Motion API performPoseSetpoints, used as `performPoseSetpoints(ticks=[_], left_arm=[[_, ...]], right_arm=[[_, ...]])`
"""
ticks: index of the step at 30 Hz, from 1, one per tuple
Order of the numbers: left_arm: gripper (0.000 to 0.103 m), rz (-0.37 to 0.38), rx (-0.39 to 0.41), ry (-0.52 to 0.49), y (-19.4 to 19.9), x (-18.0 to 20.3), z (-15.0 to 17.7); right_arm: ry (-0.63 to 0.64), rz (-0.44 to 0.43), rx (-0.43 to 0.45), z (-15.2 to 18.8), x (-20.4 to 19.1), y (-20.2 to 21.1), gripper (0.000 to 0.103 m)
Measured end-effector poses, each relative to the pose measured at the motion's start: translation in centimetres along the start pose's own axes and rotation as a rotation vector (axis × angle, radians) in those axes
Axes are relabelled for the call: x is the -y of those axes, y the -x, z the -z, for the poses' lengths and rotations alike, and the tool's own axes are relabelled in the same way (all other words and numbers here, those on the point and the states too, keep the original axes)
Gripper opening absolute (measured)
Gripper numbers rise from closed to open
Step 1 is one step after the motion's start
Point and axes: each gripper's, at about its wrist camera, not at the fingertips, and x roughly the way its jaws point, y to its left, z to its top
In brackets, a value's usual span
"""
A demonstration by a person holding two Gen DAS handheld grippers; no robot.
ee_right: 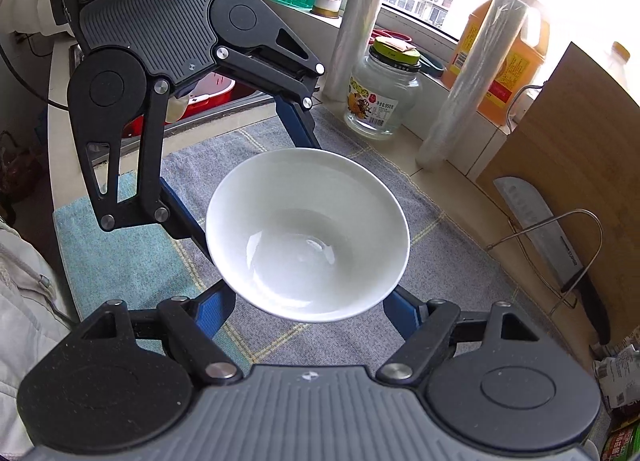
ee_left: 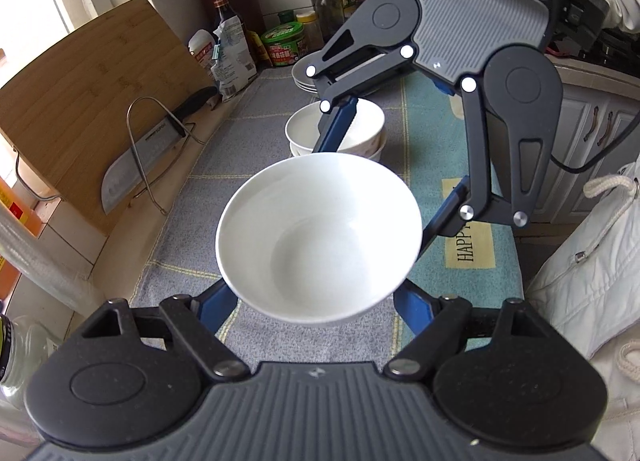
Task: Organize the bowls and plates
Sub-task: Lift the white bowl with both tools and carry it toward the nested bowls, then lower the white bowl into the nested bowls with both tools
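A white bowl [ee_left: 320,237] hangs above the checked cloth, held between both grippers from opposite sides; it also shows in the right wrist view [ee_right: 308,237]. My left gripper [ee_left: 316,301] has its blue fingers spread around the bowl's near side. My right gripper [ee_right: 308,301] has its fingers spread around the opposite side, and it shows facing me in the left wrist view [ee_left: 384,177]. Behind it stands a stack of white bowls [ee_left: 304,133], and further back a stack of white plates [ee_left: 304,79].
A checked cloth [ee_left: 192,221] covers the counter. A wooden cutting board [ee_left: 92,101] with a cleaver [ee_left: 132,173] in a wire rack leans at the left. Bottles and jars [ee_left: 280,41] line the back. A glass jar [ee_right: 380,97], film rolls [ee_right: 464,101] and a sink [ee_right: 208,101] stand beyond.
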Motion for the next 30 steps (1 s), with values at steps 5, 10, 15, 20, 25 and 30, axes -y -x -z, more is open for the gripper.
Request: performPoseSetpoints(ticks=[5,10,15,20,25,30], left_arm=[[0.084,0.013,0.012,-0.025,-1.1,0.3,-1.7],[0.084,0.033,0.025,-0.047,-2.1,0.5,-3.0],[0.084,0.050,0.044,-0.079,-3.2,0.7,-4.5],[0.084,0.066,0.063,-0.110,-4.5,0.6,-6.2],[0.084,0.080,0.083,-0.145,-6.2,0.1,-7.9],[0.084,0.100,0.094,-0.162,-7.9,-0.4,-9.1]], right_arm=[[-0.022,0.022,-0.004,1.6,0.9,1.3,0.084],[-0.042,0.051,-0.012,2.9,1.6,2.5,0.084],[-0.067,0.080,-0.019,4.4,2.7,3.9,0.084],[-0.091,0.116,-0.028,5.5,4.1,4.6,0.084],[-0.124,0.148,-0.034,6.9,5.8,5.5,0.084],[-0.151,0.170,-0.044,8.1,7.3,5.7,0.085]])
